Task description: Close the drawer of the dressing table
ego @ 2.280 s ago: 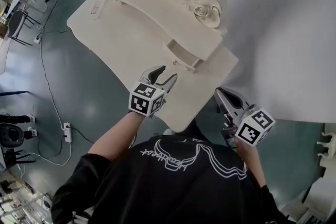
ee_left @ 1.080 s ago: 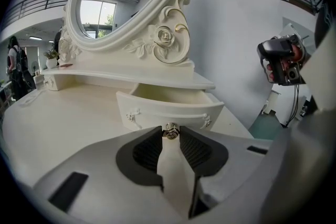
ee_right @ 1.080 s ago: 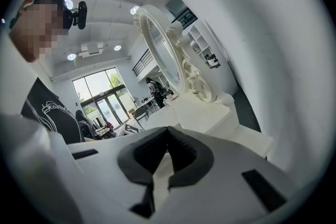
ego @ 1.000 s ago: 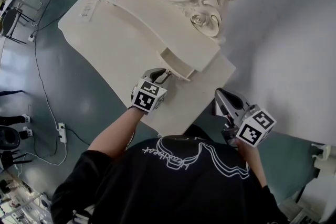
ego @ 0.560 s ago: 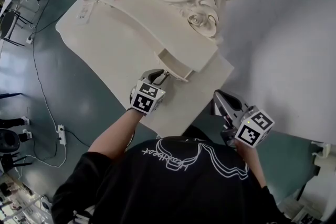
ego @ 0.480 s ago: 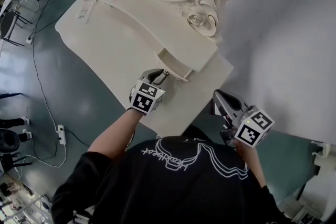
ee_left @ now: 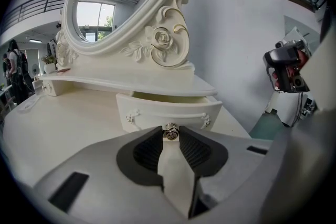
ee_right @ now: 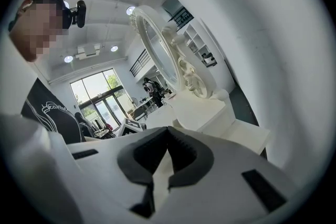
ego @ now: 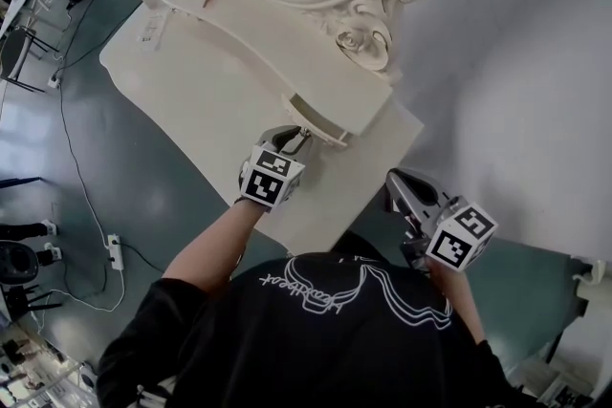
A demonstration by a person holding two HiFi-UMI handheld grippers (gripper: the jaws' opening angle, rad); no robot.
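Drawer (ee_left: 168,112) part-open at desk (ee_left: 68,128) far right, dead ahead of left gripper (ee_left: 169,134); fingers (ee_left: 148,150) apparently nipped on its knob (ee_left: 169,131). Push line straight along fingers, away. Right gripper (ee_right: 168,131) closed, empty, near right.

The right tool (ee_right: 168,131) has its dark pads meeting at the tips, with nothing between them. Beyond stands the cream bench (ee_right: 247,136) with its oval mirror (ee_right: 157,47) in a carved frame, against a white wall (ee_right: 278,60). A person's dark printed shirt (ee_right: 50,113) fills the left, and bright windows (ee_right: 100,97) lie behind.
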